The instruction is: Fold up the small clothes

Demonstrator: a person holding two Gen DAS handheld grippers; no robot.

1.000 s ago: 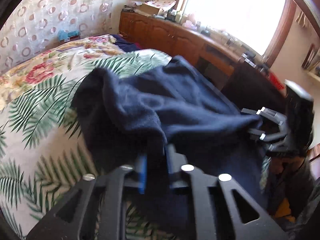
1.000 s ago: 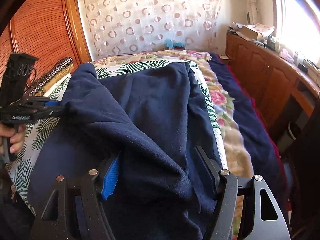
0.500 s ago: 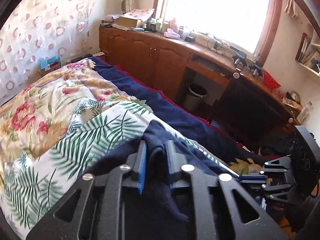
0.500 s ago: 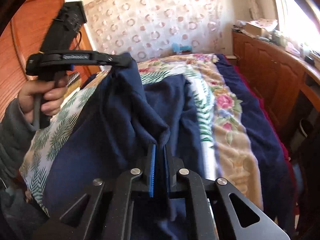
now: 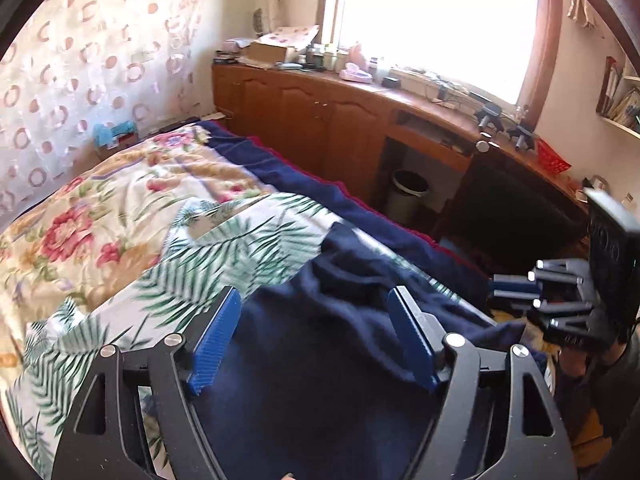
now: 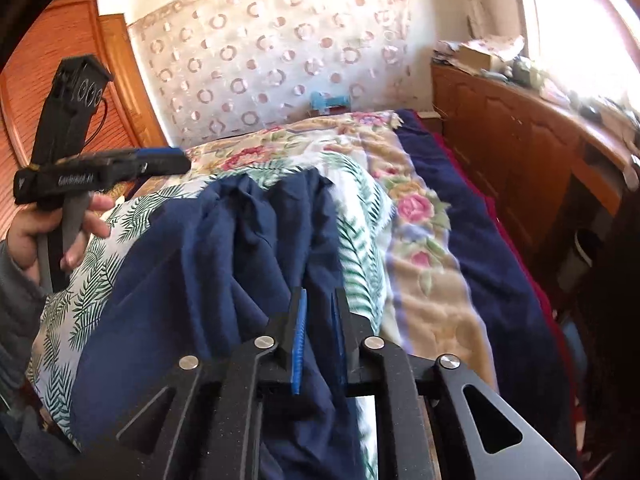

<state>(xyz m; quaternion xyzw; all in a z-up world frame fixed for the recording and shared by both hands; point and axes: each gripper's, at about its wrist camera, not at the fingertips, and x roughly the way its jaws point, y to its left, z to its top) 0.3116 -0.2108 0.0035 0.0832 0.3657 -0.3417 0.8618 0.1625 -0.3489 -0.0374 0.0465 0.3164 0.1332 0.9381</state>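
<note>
A navy fleece garment (image 5: 340, 360) lies rumpled on the leaf-print bedspread (image 5: 192, 272). My left gripper (image 5: 314, 320) hovers above it; its jaws are opening and stand wide, with the cloth below them, not touched by the pads (image 5: 216, 340). In the right wrist view the same garment (image 6: 224, 248) runs down into my right gripper (image 6: 318, 296). Those jaws are opening from a narrow gap that a fold of the navy cloth still fills. A hand holds the left gripper (image 6: 176, 160) up at the left. The right gripper (image 5: 496, 286) shows at the bed's right edge.
The bed carries a floral quilt (image 6: 424, 240) and a dark blue blanket (image 6: 472, 216) along its window side. Wooden cabinets (image 5: 320, 120) with a cluttered top run under the window, and a small bin (image 5: 408, 192) stands beneath the desk. A wooden wardrobe (image 6: 60, 60) is at left.
My left gripper has let go of the navy cloth, opened wide and risen; the cloth has dropped onto the bed. My right gripper closed on a fold and has since widened slightly.
</note>
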